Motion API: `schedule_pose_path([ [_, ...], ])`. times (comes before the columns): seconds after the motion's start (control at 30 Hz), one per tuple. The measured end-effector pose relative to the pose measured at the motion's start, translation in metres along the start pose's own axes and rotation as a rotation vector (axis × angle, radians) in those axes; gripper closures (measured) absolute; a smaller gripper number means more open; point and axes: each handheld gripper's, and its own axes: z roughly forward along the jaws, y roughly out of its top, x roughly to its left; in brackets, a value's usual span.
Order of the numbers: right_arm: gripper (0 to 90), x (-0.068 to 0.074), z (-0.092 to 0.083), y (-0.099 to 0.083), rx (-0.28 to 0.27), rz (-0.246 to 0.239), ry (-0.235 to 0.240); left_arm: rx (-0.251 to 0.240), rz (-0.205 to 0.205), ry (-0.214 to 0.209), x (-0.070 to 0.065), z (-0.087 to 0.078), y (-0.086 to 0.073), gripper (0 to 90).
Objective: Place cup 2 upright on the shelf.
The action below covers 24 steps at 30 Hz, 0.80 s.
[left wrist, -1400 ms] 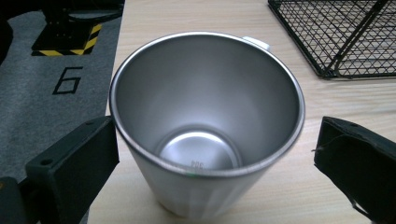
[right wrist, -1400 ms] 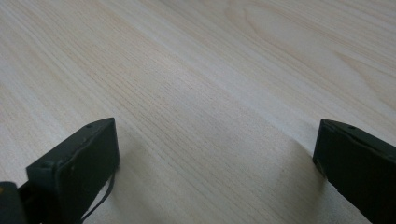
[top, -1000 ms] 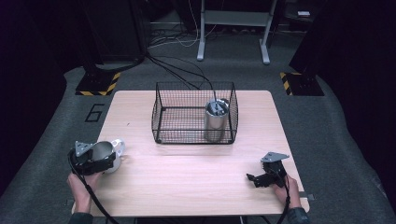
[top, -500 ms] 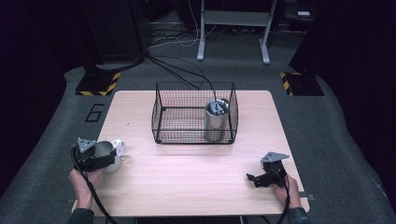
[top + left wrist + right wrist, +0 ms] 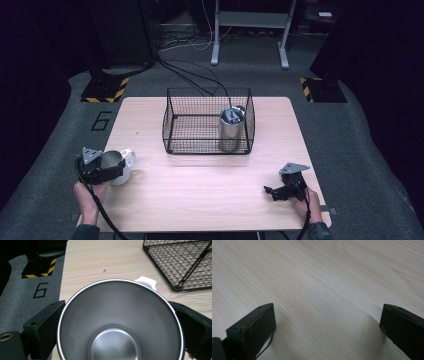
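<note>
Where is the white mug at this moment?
In the high view the white mug stands near the table's front-left corner, between the left claw's jaws, left and in front of the wire basket.

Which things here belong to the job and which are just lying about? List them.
In the job: white mug, between the left gripper's jaws; wire basket; steel cup standing in it.

Lying about: right gripper, open over bare table; floor cables; metal stand.

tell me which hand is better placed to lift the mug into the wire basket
Left. Its tool already has a jaw on each side of the mug; the right tool is open over bare table, far away.
</note>
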Motion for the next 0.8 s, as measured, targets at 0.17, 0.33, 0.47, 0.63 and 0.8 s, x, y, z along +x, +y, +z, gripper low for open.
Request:
schedule_pose_path([
  [0.17,0.0,0.0,0.0,0.0,-0.001,0.0,0.0,-0.013,0.019,-0.017,-0.009,-0.005,0.005,5.9],
  [0.33,0.0,0.0,0.0,0.0,0.0,-0.001,0.0,-0.026,0.051,-0.037,-0.019,-0.011,0.012,5.9],
  [0.47,0.0,0.0,0.0,0.0,0.0,-0.001,0.0,-0.039,0.077,-0.057,-0.031,-0.015,0.019,5.9],
  [0.63,0.0,0.0,0.0,0.0,0.0,-0.001,0.0,-0.041,0.101,-0.075,-0.04,-0.017,0.023,5.9],
  [0.8,0.0,0.0,0.0,0.0,0.0,-0.001,0.0,-0.043,0.123,-0.091,-0.046,-0.018,0.025,5.9],
])
